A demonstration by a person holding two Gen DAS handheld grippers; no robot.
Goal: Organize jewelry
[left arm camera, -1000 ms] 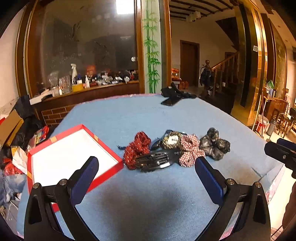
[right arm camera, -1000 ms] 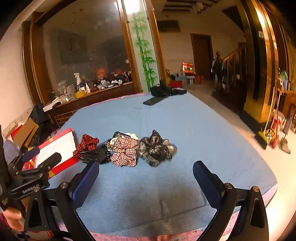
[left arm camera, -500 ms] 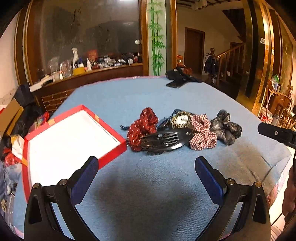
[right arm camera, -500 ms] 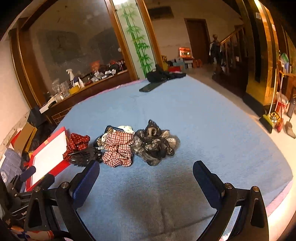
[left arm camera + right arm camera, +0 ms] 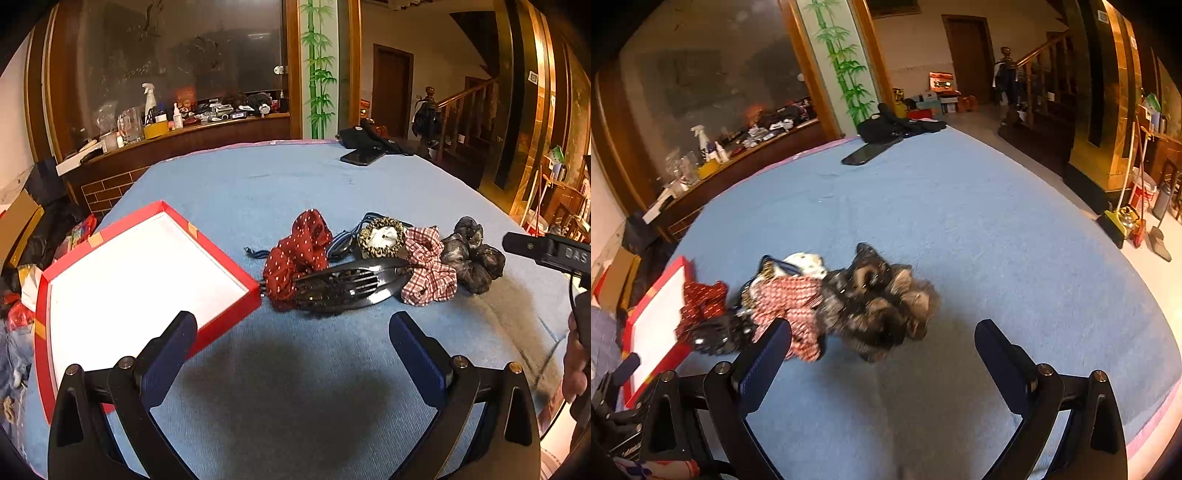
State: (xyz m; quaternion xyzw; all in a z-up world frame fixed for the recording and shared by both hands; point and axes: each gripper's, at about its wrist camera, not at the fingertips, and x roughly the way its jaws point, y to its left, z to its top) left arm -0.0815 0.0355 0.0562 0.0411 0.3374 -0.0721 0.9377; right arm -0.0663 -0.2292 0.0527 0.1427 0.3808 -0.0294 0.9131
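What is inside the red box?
The red box shows only its white lining; no item lies in it. The left gripper covers a small part of its near edge.

Black phone (image 5: 362, 156) flat near the blue table's (image 5: 258, 192) far edge, touching a dark bag (image 5: 369, 136); spray bottle (image 5: 149, 98) on wooden counter (image 5: 177, 144) beyond; staircase railing (image 5: 465, 107) far right

Left gripper (image 5: 291, 334): jaws spread wide, nothing between, held low, pointing forward. Right gripper (image 5: 882, 343): jaws wide apart, empty, angled downward. Person's hand (image 5: 576, 362) visible at right edge, gripping right tool's handle.
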